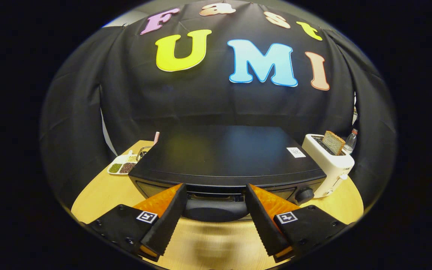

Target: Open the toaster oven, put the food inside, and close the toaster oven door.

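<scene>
Just ahead of the toaster oven (pixel 225 159), the hand-held gripper (pixel 213 204) has its fingers spread wide, empty, either side of the door handle (pixel 215 210). That handle — a stiff dark bar — runs crosswise between the fingertips, its long axis parallel to the oven's front, which faces the gripper. The oven looks heavy and rigid, unlikely to slide on the table (pixel 201 243); the handle's middle is probably the place to grip — the door still closed.

Fisheye cam on gripper (pixel 214 189), looking fwd/down, close above toaster oven (pixel 227 161).
</scene>
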The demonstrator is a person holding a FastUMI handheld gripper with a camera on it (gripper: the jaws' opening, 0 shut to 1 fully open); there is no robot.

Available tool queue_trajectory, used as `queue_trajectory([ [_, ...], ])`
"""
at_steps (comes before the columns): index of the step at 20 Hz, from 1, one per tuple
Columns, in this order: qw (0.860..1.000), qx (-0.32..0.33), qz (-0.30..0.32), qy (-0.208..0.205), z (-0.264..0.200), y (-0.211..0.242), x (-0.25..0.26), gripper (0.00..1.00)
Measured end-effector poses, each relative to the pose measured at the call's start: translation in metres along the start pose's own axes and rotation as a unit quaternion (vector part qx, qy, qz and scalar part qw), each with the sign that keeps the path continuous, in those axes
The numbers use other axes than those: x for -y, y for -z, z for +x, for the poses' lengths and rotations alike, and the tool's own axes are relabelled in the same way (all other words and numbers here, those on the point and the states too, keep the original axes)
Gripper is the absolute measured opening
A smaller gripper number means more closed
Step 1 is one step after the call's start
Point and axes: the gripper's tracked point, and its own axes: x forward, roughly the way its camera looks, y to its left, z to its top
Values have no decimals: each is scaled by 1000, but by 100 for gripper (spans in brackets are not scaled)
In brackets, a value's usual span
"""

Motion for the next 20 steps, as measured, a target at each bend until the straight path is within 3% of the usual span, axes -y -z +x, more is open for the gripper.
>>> queue_trajectory([
  [13,999,-35,-13,-10,-50,58,-4,99],
  [20,997,-71,-16,-8,-64,106,-1,94],
])
